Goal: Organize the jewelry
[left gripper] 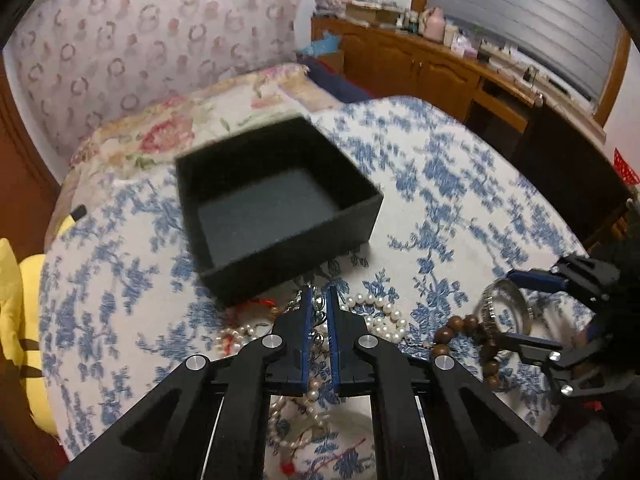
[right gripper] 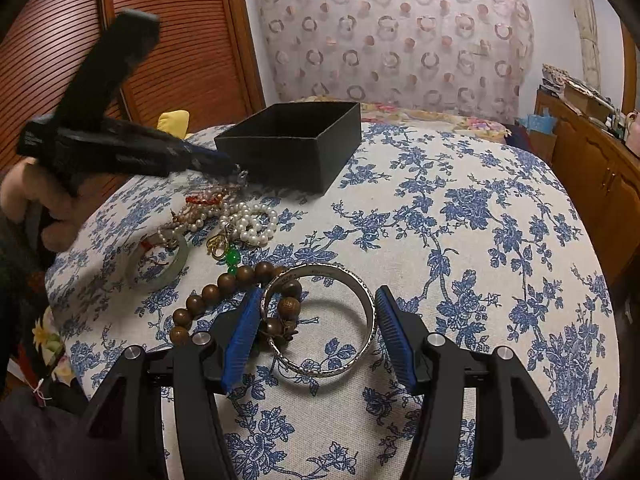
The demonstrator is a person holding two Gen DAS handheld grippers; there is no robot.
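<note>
Jaws astride silver bangle (right gripper: 320,322), untouching.

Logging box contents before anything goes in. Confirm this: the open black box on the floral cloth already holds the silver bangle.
Wrong on one point: the black box is open on the floral cloth but empty, as the left wrist view shows. The silver bangle lies on the cloth between the right claw's fingers, per the right wrist view.

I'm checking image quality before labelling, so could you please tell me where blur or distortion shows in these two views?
Left wrist view: the open black cardboard box is smeared by motion blur and the fisheye bows the room's edges. Right wrist view: the silver metal bangle is crisp, while the left gripper is blurred.
</note>
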